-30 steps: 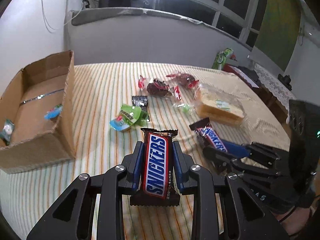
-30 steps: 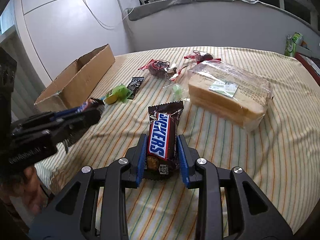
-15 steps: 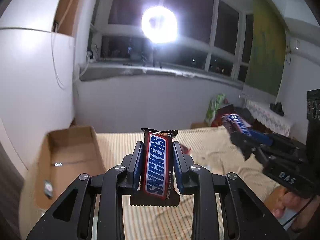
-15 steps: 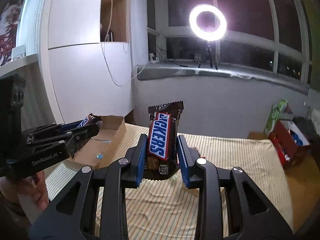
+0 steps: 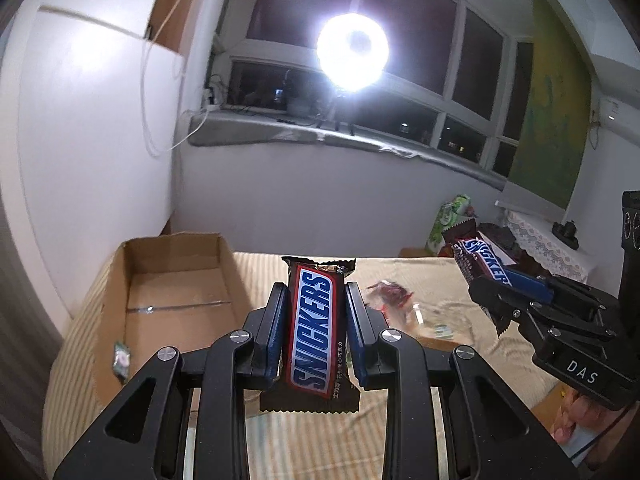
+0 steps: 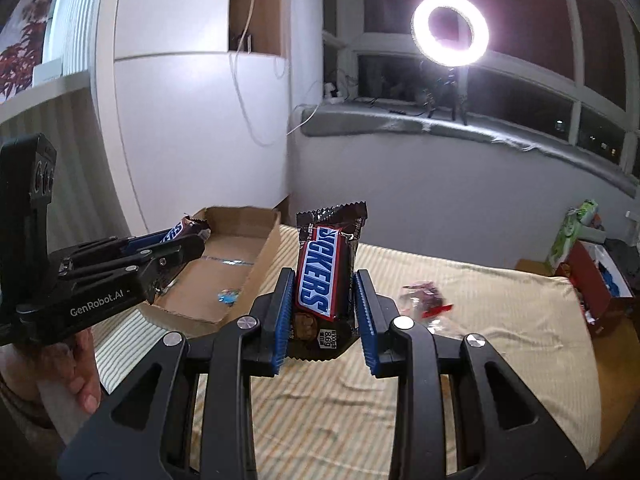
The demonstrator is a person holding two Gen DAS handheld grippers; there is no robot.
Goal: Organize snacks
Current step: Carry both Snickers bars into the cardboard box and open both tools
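My left gripper is shut on a Snickers bar and holds it up in the air over the striped bed. My right gripper is shut on a second Snickers bar, also lifted. Each gripper shows in the other's view: the right one at the right, the left one at the left beside the box. An open cardboard box lies on the bed's left side, also in the right wrist view, with a couple of small sweets inside.
Red-wrapped snacks and other small packets lie on the striped bedcover. A bright ring light stands on the windowsill. A white wall and cabinet are at the left. A red box and clutter stand right of the bed.
Both grippers have risen and tilted up from the bed, each carrying its Snickers bar. The views now point at the window and box instead of down at the snacks.
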